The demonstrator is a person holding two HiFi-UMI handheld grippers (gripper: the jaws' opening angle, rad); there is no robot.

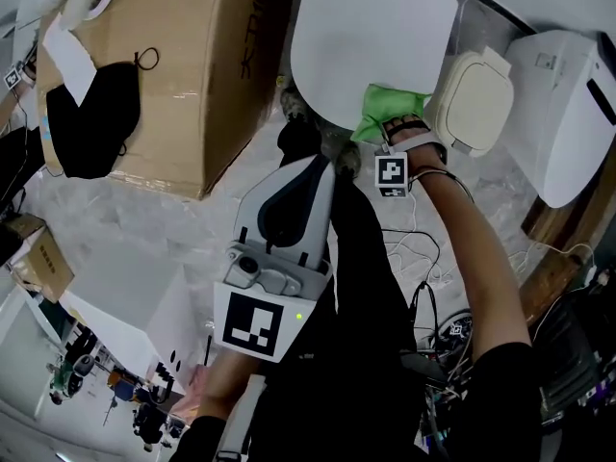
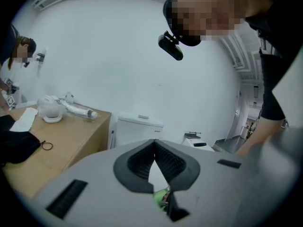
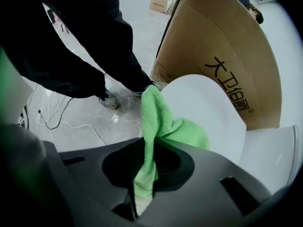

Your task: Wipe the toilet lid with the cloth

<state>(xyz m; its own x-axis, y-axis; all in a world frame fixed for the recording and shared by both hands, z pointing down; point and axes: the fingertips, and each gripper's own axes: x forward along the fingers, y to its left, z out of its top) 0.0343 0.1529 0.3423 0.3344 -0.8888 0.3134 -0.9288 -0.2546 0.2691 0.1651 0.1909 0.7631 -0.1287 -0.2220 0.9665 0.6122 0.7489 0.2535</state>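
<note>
Tongs nearest me first: my left gripper (image 1: pixel 320 169) hangs at the centre of the head view, its jaws pressed together on nothing and pointing toward 12 o'clock. Farther out, at 1 o'clock, my right gripper (image 1: pixel 402 128) is clamped on the green cloth (image 1: pixel 383 106). In the right gripper view a fold of it runs down between the jaws, and the rest bunches on the near rim of the white toilet lid (image 1: pixel 371 37). The cloth touches the lid only there, at about its 5 o'clock edge. I judge a wiping stroke to be in hand. Next I should press the cloth flat and sweep toward 11 o'clock, minding the cardboard box (image 1: pixel 183 65) just beside the lid at 10 o'clock.
</note>
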